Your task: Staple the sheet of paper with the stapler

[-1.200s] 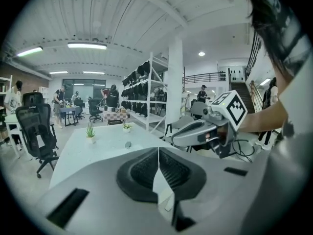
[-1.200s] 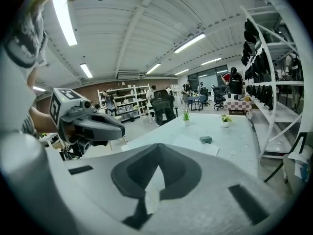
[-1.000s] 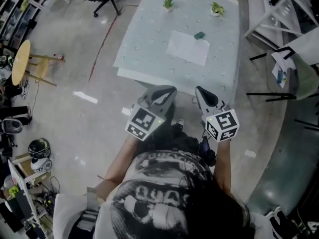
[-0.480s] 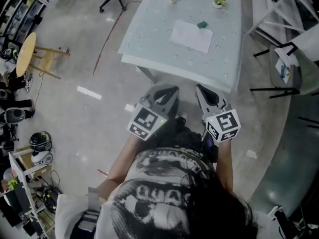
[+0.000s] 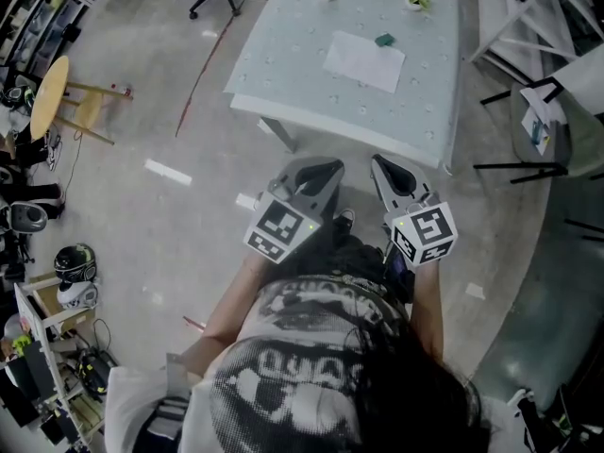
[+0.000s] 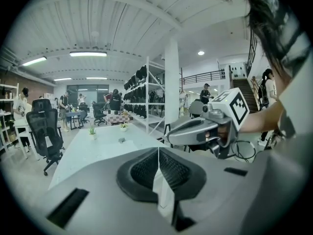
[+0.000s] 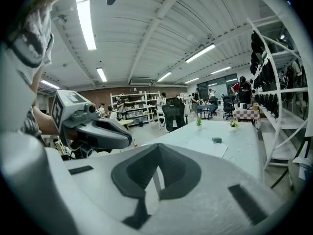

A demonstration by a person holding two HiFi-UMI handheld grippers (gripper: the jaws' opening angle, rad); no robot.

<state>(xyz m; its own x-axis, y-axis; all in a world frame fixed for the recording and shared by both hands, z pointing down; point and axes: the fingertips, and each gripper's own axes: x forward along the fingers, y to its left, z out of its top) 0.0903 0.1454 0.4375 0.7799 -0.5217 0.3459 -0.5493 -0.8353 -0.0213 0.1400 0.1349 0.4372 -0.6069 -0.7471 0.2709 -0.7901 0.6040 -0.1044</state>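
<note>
Stapler (image 5: 382,40) tiny at paper (image 5: 363,61) edge, detail unreadable — left tongs (image 5: 323,170), right tongs (image 5: 381,166) closed, empty.

you're in a big open workshop-style lab: bare concrete floor (image 5: 142,215), tall metal shelves (image 6: 146,89), rolling office chairs (image 6: 45,131), long strip lights (image 7: 87,18) overhead, other people (image 6: 20,104) far off.

No readable text is showing anywhere. The person's shirt (image 5: 283,347) is carrying a print too blurred to read; the left marker cube (image 5: 280,229) and right marker cube (image 5: 425,237) are showing only square patterns.
</note>
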